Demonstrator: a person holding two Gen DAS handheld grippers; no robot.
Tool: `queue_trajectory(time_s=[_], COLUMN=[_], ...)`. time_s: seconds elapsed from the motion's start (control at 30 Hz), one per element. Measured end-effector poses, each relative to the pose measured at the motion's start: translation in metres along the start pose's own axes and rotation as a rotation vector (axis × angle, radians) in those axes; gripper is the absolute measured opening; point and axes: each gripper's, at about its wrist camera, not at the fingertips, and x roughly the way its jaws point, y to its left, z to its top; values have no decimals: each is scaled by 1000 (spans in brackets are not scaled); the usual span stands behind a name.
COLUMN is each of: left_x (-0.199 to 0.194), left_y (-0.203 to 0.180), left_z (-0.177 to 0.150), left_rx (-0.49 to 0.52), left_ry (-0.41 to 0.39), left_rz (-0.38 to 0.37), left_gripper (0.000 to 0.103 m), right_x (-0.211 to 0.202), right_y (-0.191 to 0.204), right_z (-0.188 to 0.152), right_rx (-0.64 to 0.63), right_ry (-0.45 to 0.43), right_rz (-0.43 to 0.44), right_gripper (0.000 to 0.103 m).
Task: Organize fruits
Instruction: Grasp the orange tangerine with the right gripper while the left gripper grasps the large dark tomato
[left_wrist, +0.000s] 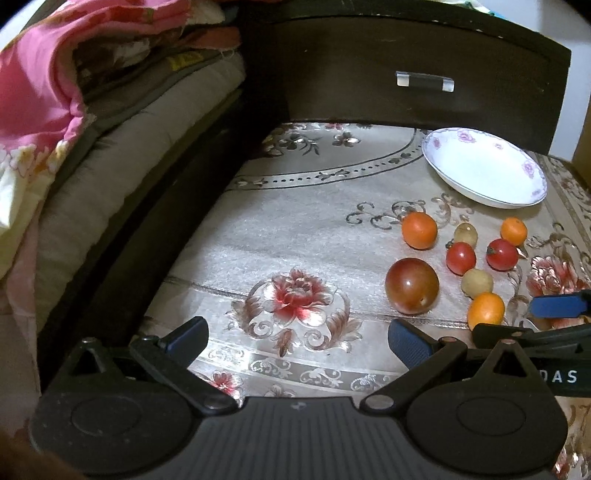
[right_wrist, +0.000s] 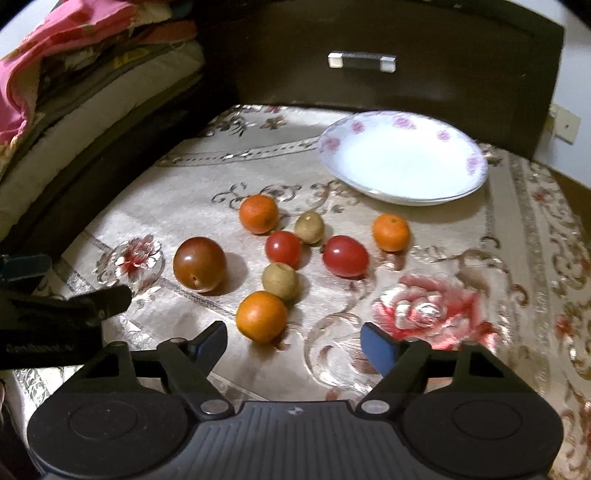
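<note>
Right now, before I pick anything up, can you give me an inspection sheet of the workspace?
Surface: floral tablecloth, flat.
Job's things: white plate holds nothing; eight fruits loose in front of it: three oranges, two red tomatoes, two tan fruits, one large dark tomato.
Clutter: nothing seen.
Grippers: left gripper and right gripper both with jaws open, holding nothing.
Cables: nothing seen.
Surroundings: dark drawer front behind; folded bedding at left.
</note>
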Motion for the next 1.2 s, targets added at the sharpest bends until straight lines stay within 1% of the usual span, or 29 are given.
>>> queue_trajectory(time_s=[0.1,0.17,0.2,0.27,0.3,0.33,0.37,0.4,0.43,0.6,0.77,0.8,0.83,0.9,1.03,1.13,1.17,1.2], left_x=[1,1,1,3,4,5,6,7,8,19,29,31,33,37,46,50,51,52], left_y=[0,-2,-2,-5,-7,-9,-11,-12,-14,-25,-34,-37,-38,-42,-51,-57,-58,-60], left_z=[1,1,1,1,1,2,2,3,5,11,17,19,20,23,25,27,28,29], left_rx=[3,10,15,32,44,53,61,66,71,94,108,116,119,120,138,151,152,152], left_ry=[-1,-8,-10,-10,-12,-15,-22,-26,-27,-12,2,-1,-4,-1,15,16,18,21], left_rz=[-7,-14,-17,-23,-30,-38,-51,-65,-81,-123,-152,-159,-181,-214,-251,-265,-272,-287], left_gripper=[103,103,103,103,103,103,103,103,103,103,91,86,83,79,79,78,76,71], right_x=[8,10,11,12,12,12,11,10,8,1,-1,-1,-1,-2,-2,-3,-3,-3], right_y=[0,2,3,4,5,5,5,4,2,-6,-12,-13,-14,-14,-16,-17,-17,-18], right_z=[3,4,4,5,5,5,6,6,6,1,0,0,0,-1,0,-1,0,0], right_rx=[-4,-16,-26,-43,-49,-55,-57,-49,-40,-13,18,23,25,26,39,46,49,52], right_ry=[18,13,11,8,6,6,9,18,24,28,35,35,36,38,47,50,51,52], right_rz=[8,6,6,8,5,4,8,23,35,38,34,35,38,39,46,53,54,57], right_gripper=[67,64,60,56,51,43,39,31,29,29,29,29,29,29,29,29,29,29])
